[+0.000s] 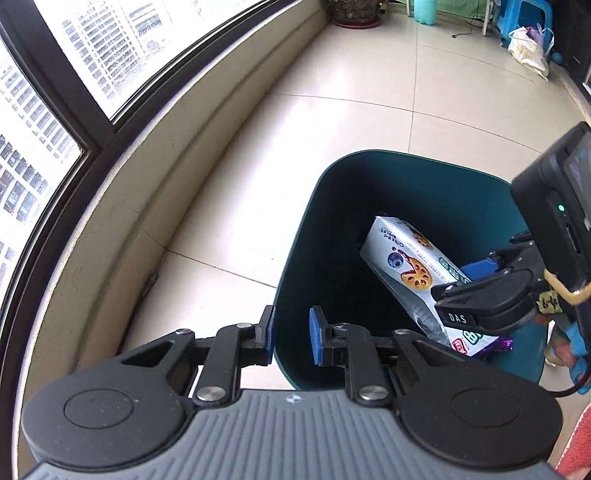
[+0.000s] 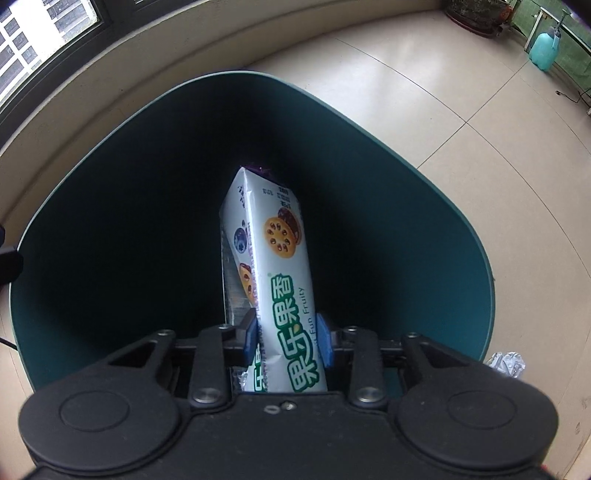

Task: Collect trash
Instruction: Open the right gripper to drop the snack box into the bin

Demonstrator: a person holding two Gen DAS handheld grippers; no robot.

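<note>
A dark teal trash bin (image 1: 306, 206) stands on the tiled floor; it also fills the right wrist view (image 2: 424, 206). My right gripper (image 2: 287, 338) is shut on a white cookie packet (image 2: 269, 254) with green lettering and holds it pointing down into the bin's opening. The same packet (image 1: 402, 254) and my right gripper (image 1: 484, 291) show in the left wrist view, over the bin's right side. My left gripper (image 1: 291, 336) straddles the bin's near-left rim, one blue pad on each side; whether the pads touch the wall I cannot tell.
A low beige wall (image 1: 122, 206) under dark-framed windows curves along the left. A crumpled foil piece (image 2: 508, 363) lies on the floor right of the bin. Far back are a plant pot (image 1: 354, 14), a teal bottle (image 1: 424, 11), a blue stool (image 1: 524, 18) and a white plastic bag (image 1: 528, 51).
</note>
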